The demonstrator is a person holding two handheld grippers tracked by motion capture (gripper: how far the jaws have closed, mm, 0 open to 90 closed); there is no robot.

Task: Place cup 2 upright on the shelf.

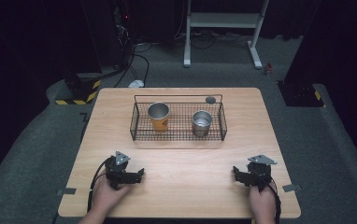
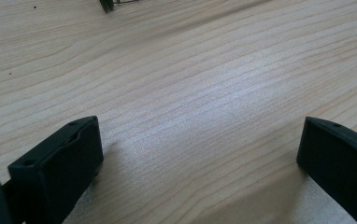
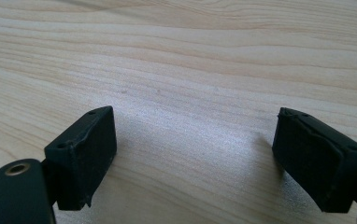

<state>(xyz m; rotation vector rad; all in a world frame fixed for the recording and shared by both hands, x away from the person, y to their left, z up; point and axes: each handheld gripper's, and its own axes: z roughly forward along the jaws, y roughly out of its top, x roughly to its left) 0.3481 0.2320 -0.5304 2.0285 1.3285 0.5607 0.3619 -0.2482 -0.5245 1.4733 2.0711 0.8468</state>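
A black wire basket stands on the far half of the wooden table. Inside it, an orange cup with a metal rim stands at the left and a shiny steel cup at the right. My left gripper rests near the front left of the table, held by a hand, open with bare wood between its jaws. My right gripper rests near the front right, also open over bare wood.
A small dark round disc lies on the table just behind the basket. Beyond the table are a white stand, cables and a yellow-black striped block on grey carpet. A corner of the basket shows in the left gripper view.
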